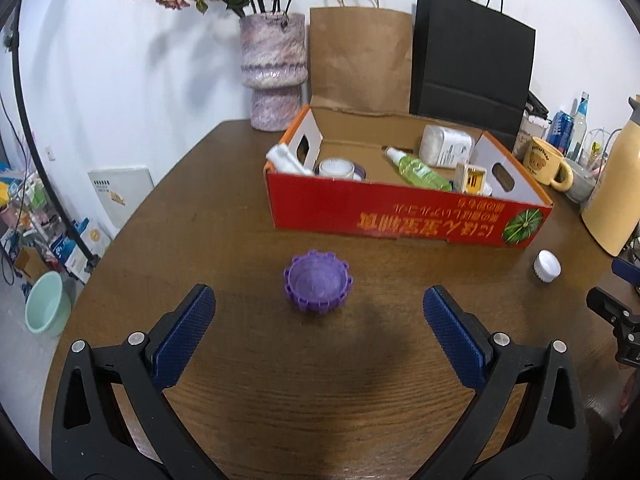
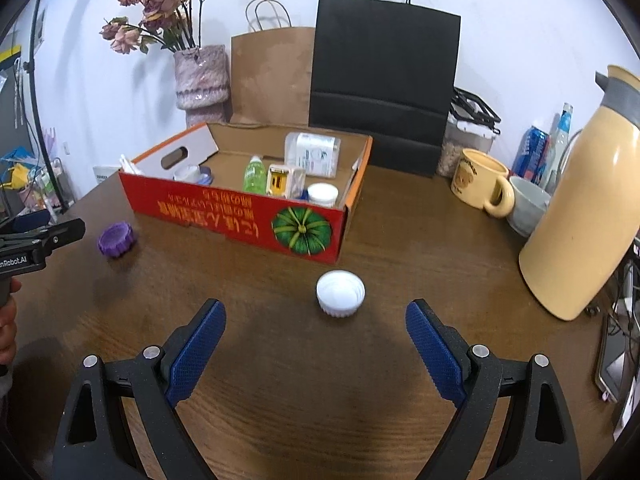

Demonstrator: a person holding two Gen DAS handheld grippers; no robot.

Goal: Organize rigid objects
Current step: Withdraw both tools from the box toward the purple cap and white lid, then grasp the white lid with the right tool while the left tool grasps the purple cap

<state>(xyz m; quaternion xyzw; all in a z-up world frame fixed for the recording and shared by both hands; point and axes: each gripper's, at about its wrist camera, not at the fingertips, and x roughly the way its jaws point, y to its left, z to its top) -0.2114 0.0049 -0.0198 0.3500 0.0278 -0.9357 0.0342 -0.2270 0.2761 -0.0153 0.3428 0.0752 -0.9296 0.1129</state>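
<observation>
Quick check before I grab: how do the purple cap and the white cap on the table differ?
The purple cap has chunky, blocky teeth around its rim; the white cap has fine ribbing. The purple cap lies ahead of the left hand-held gripper, the white cap ahead of the right hand-held gripper. Both lie on the table outside the red box, ungrasped.

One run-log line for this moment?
left gripper open, facing purple lid | right gripper open, facing white cap | box behind
</observation>
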